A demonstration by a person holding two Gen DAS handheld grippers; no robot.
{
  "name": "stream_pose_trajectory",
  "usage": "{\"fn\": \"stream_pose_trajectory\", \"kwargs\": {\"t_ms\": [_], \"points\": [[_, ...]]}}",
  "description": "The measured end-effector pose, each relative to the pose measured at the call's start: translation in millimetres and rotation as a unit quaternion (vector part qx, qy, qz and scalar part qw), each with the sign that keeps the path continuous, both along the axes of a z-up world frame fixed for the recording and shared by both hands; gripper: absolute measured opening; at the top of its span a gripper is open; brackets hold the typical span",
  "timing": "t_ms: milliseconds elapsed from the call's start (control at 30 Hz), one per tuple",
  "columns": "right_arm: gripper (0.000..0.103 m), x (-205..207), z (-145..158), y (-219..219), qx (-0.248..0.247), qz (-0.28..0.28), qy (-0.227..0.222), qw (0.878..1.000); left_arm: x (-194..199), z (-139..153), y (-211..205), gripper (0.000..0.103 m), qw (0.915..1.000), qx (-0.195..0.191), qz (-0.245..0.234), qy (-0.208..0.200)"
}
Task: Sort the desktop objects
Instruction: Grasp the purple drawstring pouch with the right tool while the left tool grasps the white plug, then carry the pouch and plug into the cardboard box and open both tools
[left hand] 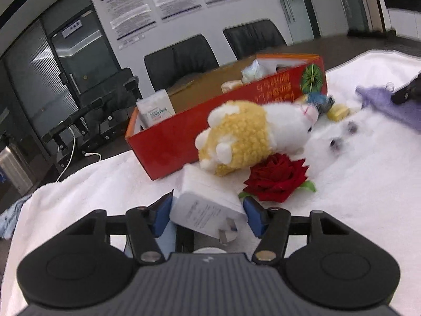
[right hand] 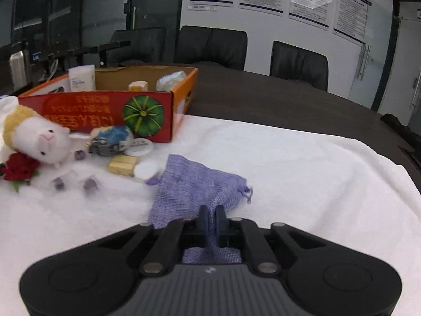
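Two grips are in play at once, one in each of my hands, and both things sit right between my jaws on the white towel (right hand: 302,163). My left gripper (left hand: 208,210) has the white charger (left hand: 208,200) between its blue pads, which stand at its two flanks and look to be touching it, though I cannot tell how firmly they press. The charger lies with its long axis running from near to far, slightly skewed, its metal prongs pointing back toward me and its blank end aimed at the yellow and white plush sheep (left hand: 252,131) and the red rose (left hand: 276,179) just beyond. My right gripper (right hand: 211,223) is closed tight on a fold of the purple cloth pouch (right hand: 194,187), pads pinched together with fabric between them. The pouch spreads away from my jaws toward the far left, its long axis on that diagonal, its drawstring neck off to the right. What the coming move turns on, I judge, is the red cardboard box (left hand: 210,121): it lies beyond both loads, far and a little left, its long side facing me, open top up. My left hand is the nearer to it, with the sheep lying in the way, so that load should be lifted clear over the plush and the box wall
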State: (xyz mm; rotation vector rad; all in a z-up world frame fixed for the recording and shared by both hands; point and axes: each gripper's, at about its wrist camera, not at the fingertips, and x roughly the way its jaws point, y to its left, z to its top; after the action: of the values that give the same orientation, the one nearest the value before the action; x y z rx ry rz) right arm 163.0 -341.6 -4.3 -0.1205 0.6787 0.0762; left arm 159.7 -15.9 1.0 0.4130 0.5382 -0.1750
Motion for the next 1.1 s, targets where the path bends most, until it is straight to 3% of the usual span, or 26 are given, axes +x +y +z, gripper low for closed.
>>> {"fn": "stream_pose_trajectory", "kwargs": {"t_ms": [100,167,300,433,533,667,833,1000,1100], "points": [[0.003,-5.4,10.8,-5.0,0.02,0.003,-0.014,1.0,-22.4,15.5,4.8,0.057,0.9994,-0.031,0.011,-0.014],[0.004,-4.8,16.7,-16.2,0.049,-0.005,-0.02,0.999,-39.2,28.9,11.0,0.03,0.9973,-0.066,0.023,-0.023],[0.007,1.8,19.6,-31.2,0.083,-0.023,-0.015,0.996,-64.3,43.4,28.9,0.028,0.9865,-0.158,0.043,-0.009],[0.007,-7.6,22.7,-27.3,0.104,-0.012,0.001,0.994,-94.9,37.7,33.4,0.028,0.9794,-0.196,0.049,0.004],[0.007,-24.4,32.1,-20.4,0.124,0.008,0.004,0.992,-119.8,37.0,36.3,0.028,0.972,-0.233,0.026,0.021],[0.003,-49.9,44.8,-0.3,0.139,0.052,0.003,0.989,-138.2,43.5,32.5,0.028,0.9754,-0.22,0.012,-0.003],[0.003,-84.3,72.3,37.1,0.132,0.104,-0.035,0.985,-128.2,62.2,34.8,0.028,0.9725,-0.232,0.014,-0.015],[0.003,-88.5,117.3,58.3,0.135,0.127,-0.087,0.979,-98.6,103.0,34.5,0.028,0.9719,-0.228,-0.013,-0.057],[0.003,-63.3,142.8,71.4,0.128,0.128,-0.112,0.977,-60.7,127.7,30.6,0.028,0.9692,-0.239,-0.031,-0.05]]}}
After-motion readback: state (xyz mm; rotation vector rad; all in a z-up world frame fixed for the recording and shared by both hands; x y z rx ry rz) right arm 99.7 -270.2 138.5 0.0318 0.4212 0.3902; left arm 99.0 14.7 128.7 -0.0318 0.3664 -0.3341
